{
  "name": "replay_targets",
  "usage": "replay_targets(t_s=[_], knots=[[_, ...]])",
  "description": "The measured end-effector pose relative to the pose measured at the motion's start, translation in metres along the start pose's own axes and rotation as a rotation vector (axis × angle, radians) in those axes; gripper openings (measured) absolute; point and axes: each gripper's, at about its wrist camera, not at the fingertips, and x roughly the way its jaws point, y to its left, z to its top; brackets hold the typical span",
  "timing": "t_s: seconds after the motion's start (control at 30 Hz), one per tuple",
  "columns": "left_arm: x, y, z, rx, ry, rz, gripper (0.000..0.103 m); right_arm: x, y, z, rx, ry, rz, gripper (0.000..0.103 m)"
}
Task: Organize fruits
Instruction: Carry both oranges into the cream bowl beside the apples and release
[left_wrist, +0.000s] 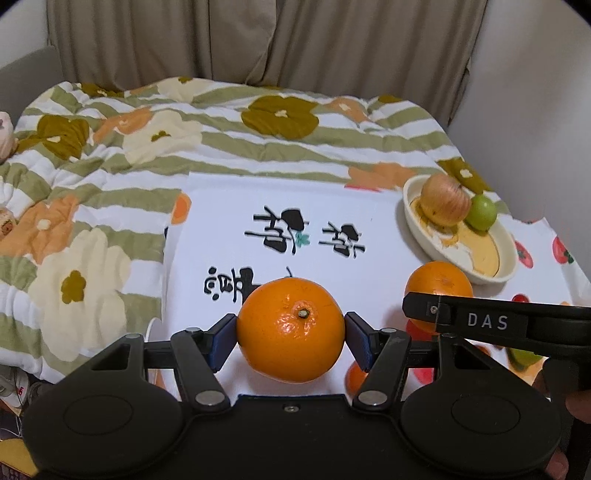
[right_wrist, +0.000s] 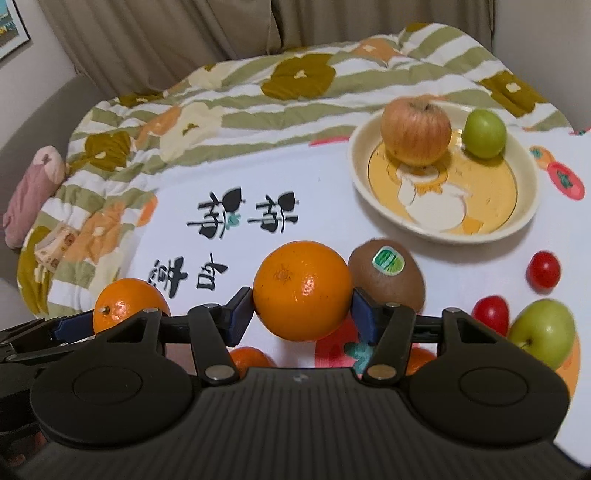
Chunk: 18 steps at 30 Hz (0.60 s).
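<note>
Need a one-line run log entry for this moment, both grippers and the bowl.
left gripper: shut on orange | right gripper: shut on second orange | bowl: apple, green fruit | kiwi: on cloth

A bed's flowered, striped quilt (right_wrist: 295, 92) carried a white printed cloth (right_wrist: 325, 206), on which lay a cream plate (right_wrist: 524, 214), a kiwi (right_wrist: 391, 284), cherry tomatoes (right_wrist: 543, 271) and a green apple (right_wrist: 543, 332).

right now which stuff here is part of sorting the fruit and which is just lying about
Part of the job:
- orange in the left gripper
- orange in the right gripper
- bowl holding an apple and green fruit
- kiwi
- green apple
- two cherry tomatoes

Just lying about:
- flowered quilt
- curtain
- pink roll
</note>
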Motion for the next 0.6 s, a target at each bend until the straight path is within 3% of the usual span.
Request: replay_targets(t_s=[0.33,0.6], knots=[[-0.032,-0.04,0.016,-0.03,-0.062,0.013,0.067,-0.051,-0.037,0.024,-0.018,-0.067,0.034,0.072],[-0.04,-0.091,0.032,-0.025,-0.103,0.007,0.067,-0.08,-0.092,0.044,-0.029,-0.102,0.037,0.072]])
